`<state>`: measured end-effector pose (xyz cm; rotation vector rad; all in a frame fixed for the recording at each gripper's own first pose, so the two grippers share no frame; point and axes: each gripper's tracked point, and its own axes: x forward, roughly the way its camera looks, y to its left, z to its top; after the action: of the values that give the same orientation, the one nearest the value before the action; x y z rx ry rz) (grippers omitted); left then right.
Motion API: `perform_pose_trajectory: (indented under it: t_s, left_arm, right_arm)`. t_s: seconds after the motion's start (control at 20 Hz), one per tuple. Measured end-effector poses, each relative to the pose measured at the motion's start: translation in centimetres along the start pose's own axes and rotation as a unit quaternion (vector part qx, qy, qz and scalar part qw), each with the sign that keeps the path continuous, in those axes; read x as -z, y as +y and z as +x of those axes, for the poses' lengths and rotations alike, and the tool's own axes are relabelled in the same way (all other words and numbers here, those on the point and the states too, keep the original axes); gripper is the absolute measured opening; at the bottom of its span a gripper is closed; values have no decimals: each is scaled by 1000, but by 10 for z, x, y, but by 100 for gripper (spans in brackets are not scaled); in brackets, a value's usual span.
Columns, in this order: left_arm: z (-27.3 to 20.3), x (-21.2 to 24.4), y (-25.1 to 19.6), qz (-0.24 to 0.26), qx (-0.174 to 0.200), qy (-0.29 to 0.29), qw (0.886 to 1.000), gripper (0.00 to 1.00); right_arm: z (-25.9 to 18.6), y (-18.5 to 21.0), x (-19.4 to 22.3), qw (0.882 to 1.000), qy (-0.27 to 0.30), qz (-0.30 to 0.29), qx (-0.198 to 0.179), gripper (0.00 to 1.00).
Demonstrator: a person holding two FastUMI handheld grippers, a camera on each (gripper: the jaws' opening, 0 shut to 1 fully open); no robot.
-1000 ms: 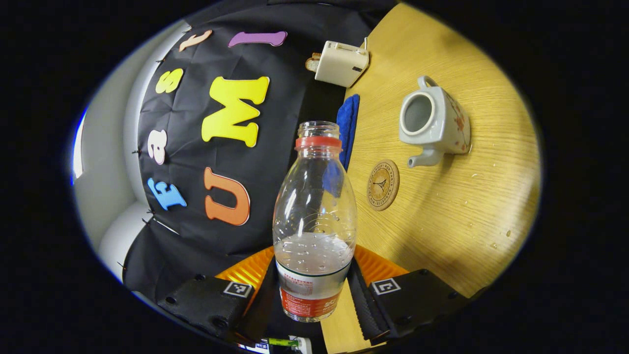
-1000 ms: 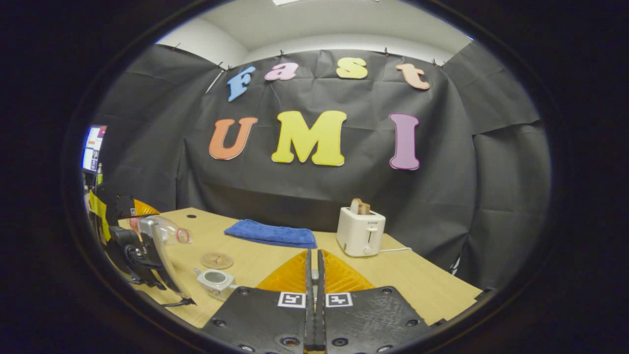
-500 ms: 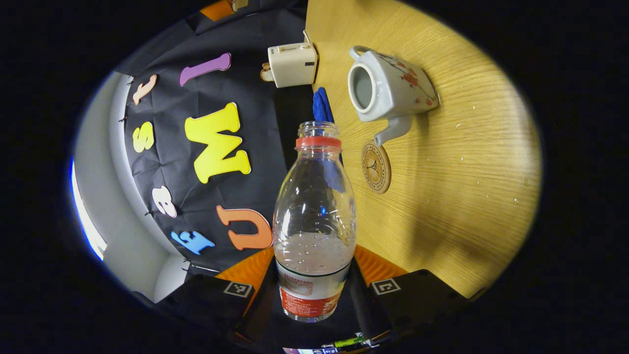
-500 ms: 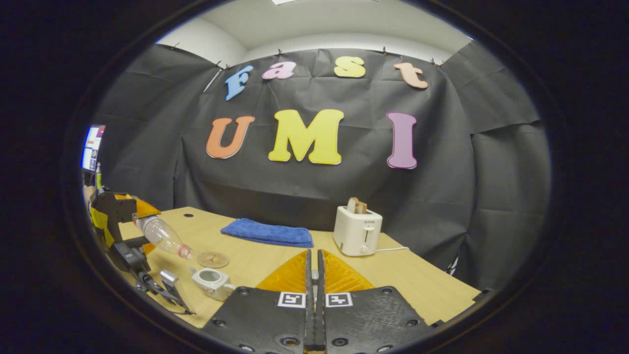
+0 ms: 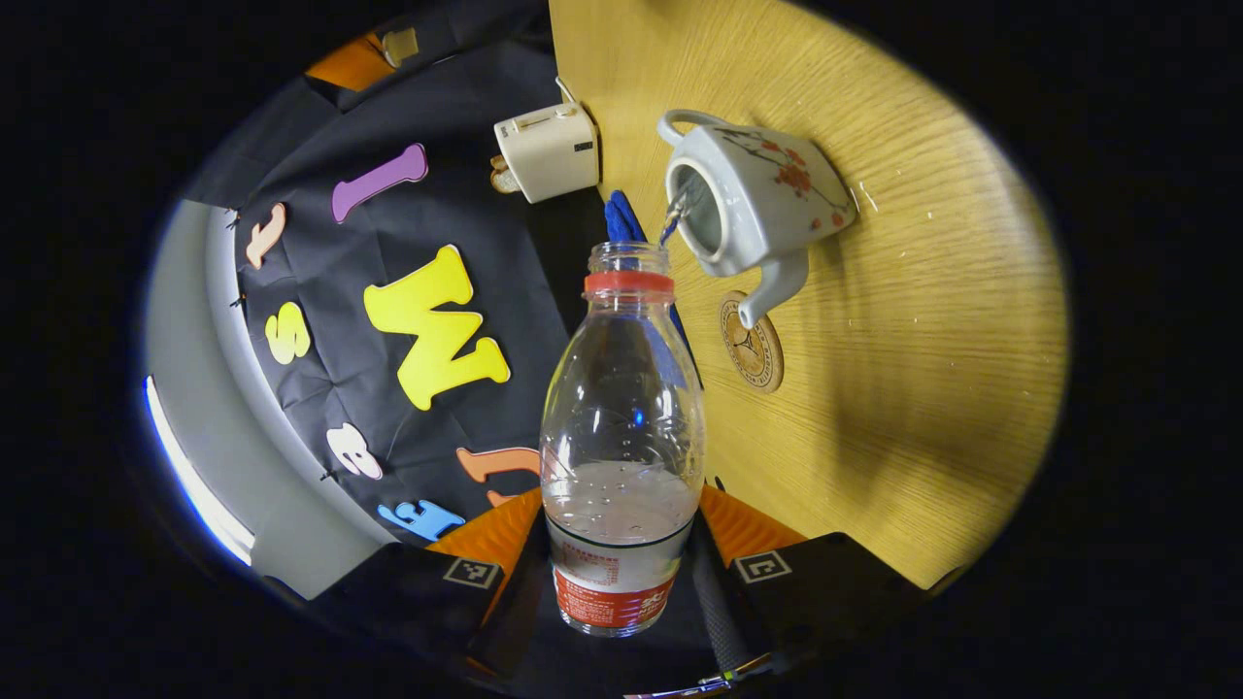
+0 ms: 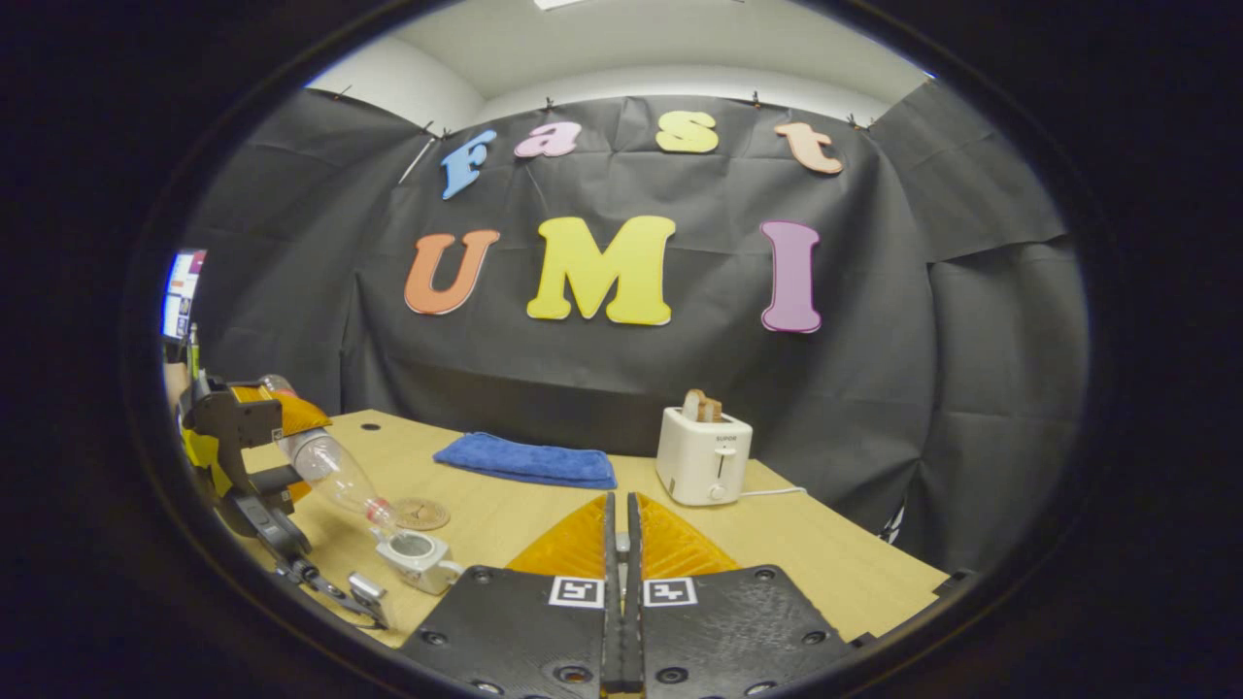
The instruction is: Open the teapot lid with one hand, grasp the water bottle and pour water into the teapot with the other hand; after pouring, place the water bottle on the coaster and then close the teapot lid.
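My left gripper (image 5: 621, 529) is shut on a clear water bottle (image 5: 621, 417) with a red neck ring, low on its labelled body. The bottle is tilted, mouth at the open top of the white flowered teapot (image 5: 767, 194), and a thin stream of water (image 5: 670, 218) runs into it. A round cork coaster (image 5: 751, 342) lies beside the spout. My right gripper (image 6: 621, 524) is held up with its fingers together; in the left gripper view a pale teapot lid (image 5: 400, 44) sits at its tip. The right gripper view shows bottle (image 6: 335, 471), teapot (image 6: 418, 558) and coaster (image 6: 420, 513) at lower left.
A white toaster (image 6: 701, 454) with toast stands at the back of the wooden table (image 5: 923, 340), with its cord trailing right. A folded blue towel (image 6: 529, 461) lies left of it, behind the coaster. A screen glows at the far left.
My left gripper has tipped the bottle further and brought its mouth up to the teapot's opening; water now runs out. The right gripper has stayed nearly still.
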<state>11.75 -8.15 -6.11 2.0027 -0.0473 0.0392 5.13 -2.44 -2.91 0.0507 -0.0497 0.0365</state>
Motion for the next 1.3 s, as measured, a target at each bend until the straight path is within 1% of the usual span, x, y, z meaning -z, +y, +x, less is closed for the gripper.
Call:
perform_pose_trajectory:
  t_s: [0.15, 0.3, 0.45, 0.5, 0.65, 0.7, 0.75, 0.95, 1.3]
  left_arm:
    - [2, -2, 10, 22, -13, 4, 1000, 72]
    - [-1, -9, 15, 38, -24, -4, 999, 72]
    - [-1, -11, 13, 56, -24, 0, 998, 72]
    - [-8, -13, 14, 65, -24, 5, 998, 72]
    - [-4, -10, 22, 96, -28, 14, 995, 72]
    - [-4, -11, 22, 99, -24, 11, 995, 77]
    - [-4, -12, 23, 102, -22, 10, 994, 73]
    - [-6, -18, 25, 115, -26, 6, 993, 73]
    - [-6, -16, 26, 114, -26, 5, 993, 72]
  right_arm:
    - [0, 1, 0, 1000, 1, -1, -2, 0]
    - [-2, 2, -3, 1000, -2, -1, -5, 0]
    - [-3, 2, -4, 1000, -5, -1, -6, 0]
    - [-3, 3, -4, 1000, -5, -1, -6, 0]
    - [-3, 7, -1, 1000, 0, 3, -13, 0]
    - [-4, 7, -2, 1000, 0, 3, -13, 0]
    - [-4, 6, -3, 1000, 0, 1, -13, 0]
    - [-4, 5, -5, 1000, -4, 2, -12, 0]
    - [-4, 5, -4, 1000, -4, 0, -11, 0]
